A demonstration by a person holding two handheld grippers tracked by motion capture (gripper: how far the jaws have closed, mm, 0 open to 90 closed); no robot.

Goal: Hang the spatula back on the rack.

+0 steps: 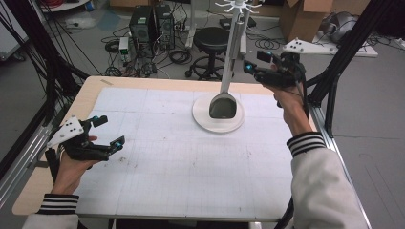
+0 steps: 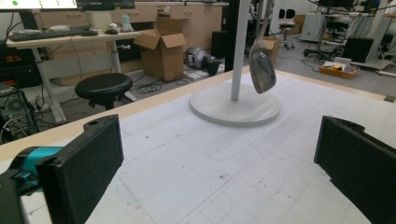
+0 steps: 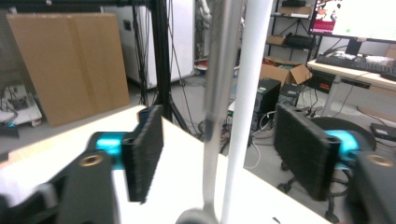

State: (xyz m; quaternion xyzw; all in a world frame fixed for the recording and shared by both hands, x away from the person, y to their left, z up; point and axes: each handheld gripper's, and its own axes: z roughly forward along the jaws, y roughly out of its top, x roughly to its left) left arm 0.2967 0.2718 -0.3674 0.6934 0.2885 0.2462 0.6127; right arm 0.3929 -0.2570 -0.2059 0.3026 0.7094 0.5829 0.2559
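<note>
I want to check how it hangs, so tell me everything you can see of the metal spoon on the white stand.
The grey metal spoon hangs bowl-down beside the white stand pole, its long slim handle running up toward the pronged top. Its dull, rounded bowl sits just above the round white base plate, apparently not touching it. In the right gripper view its handle stands between the right tongs, whose pads are apart from it.

No legible text, label or number anywhere on the scene

The white pole [image 1: 237, 38] and hanging spoon [image 1: 224, 90] block your way; the mat [image 1: 157, 157] left of the pole lies wide open.
</note>
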